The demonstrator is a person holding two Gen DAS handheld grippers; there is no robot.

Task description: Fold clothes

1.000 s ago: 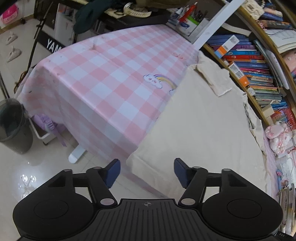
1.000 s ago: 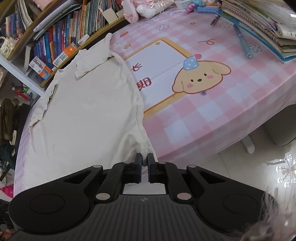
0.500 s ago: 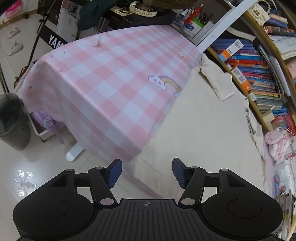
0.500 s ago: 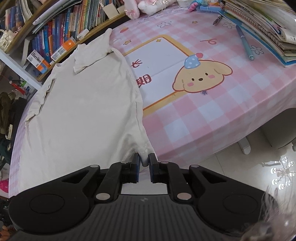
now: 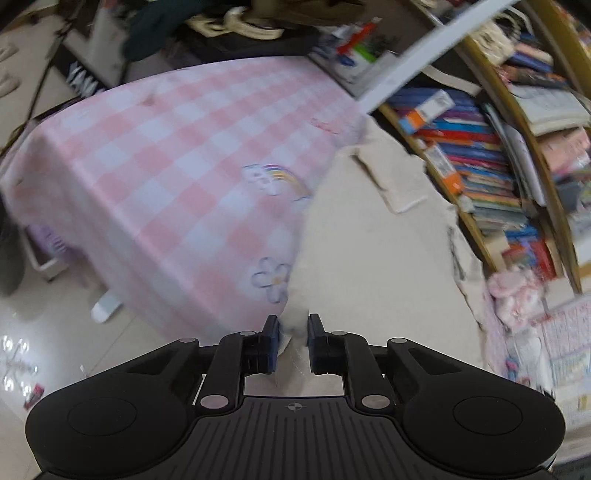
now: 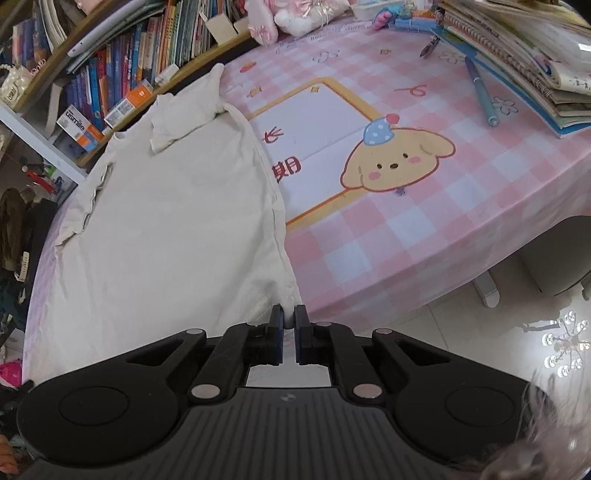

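A cream garment (image 5: 369,251) lies spread flat on the pink checked tablecloth (image 5: 166,166), one sleeve folded in near the far end. My left gripper (image 5: 292,328) is at the garment's near left corner; its jaws are closing and a bunch of the cloth fills the gap between the pads. In the right wrist view the same garment (image 6: 177,229) reaches the table's front edge. There my right gripper (image 6: 289,317) is shut on its near right corner, beside the tablecloth's puppy print (image 6: 399,162).
A curved bookshelf (image 5: 480,155) full of books runs along the table's far side. A stack of notebooks (image 6: 535,66), a pen (image 6: 480,92) and a plush toy (image 6: 291,18) lie on the table's right part. Tiled floor (image 5: 55,332) lies below the front edge.
My left gripper moved forward over the garment's near corner and its jaws came together around the cloth. My right gripper stayed put, pinching its corner a little tighter.
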